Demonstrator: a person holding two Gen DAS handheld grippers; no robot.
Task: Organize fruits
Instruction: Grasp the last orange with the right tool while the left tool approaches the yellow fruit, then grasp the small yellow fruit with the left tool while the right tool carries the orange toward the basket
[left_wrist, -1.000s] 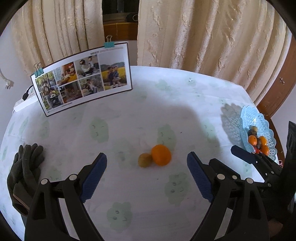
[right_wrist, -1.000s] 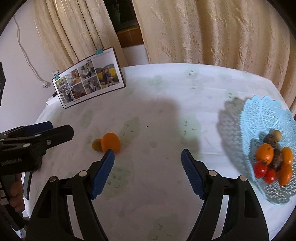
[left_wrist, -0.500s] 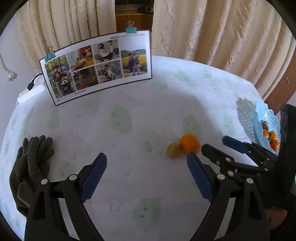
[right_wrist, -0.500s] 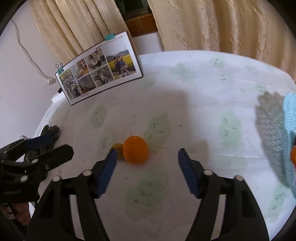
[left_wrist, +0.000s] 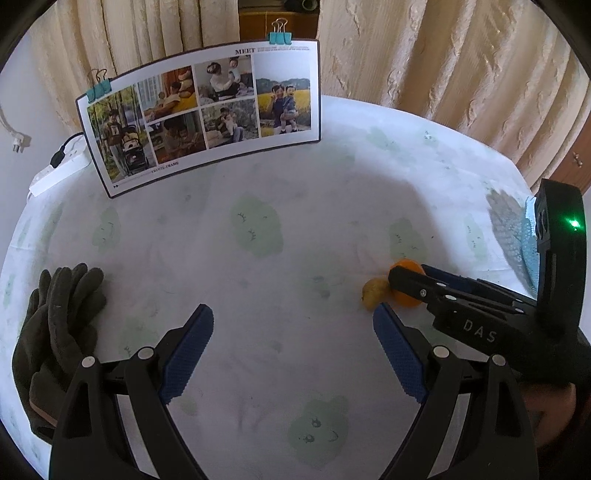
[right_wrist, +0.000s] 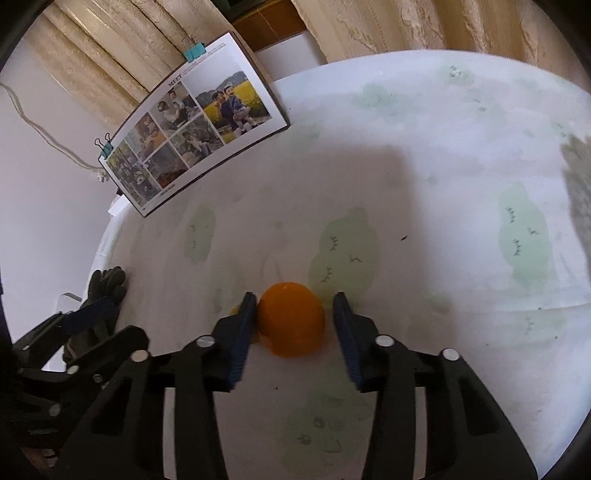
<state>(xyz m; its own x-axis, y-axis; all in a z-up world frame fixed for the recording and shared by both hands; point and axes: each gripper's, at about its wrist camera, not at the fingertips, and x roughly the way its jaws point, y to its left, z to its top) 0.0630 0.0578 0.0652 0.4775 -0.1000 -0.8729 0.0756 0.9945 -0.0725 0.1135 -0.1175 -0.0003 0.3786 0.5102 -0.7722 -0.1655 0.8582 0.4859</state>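
Note:
An orange (right_wrist: 290, 319) lies on the white tablecloth between the fingers of my right gripper (right_wrist: 293, 314). The jaws are open around it; the left pad touches it or nearly does, and a small gap shows at the right pad. A small yellow-brown fruit (left_wrist: 375, 293) lies just left of the orange (left_wrist: 406, 266), mostly hidden behind the left finger in the right wrist view. My left gripper (left_wrist: 291, 328) is open and empty above bare cloth, left of both fruits. The right gripper (left_wrist: 417, 280) also shows in the left wrist view. The blue lace fruit plate (left_wrist: 528, 251) is at the right edge.
A photo board (left_wrist: 207, 118) with binder clips stands at the table's back left. Dark gloves (left_wrist: 55, 332) lie at the left edge. A white power strip (left_wrist: 59, 170) sits behind the board. Curtains hang behind the table.
My right gripper moved in and down around the orange and narrowed its jaws. My left gripper swung left, so the fruits and plate slid to the right of its view.

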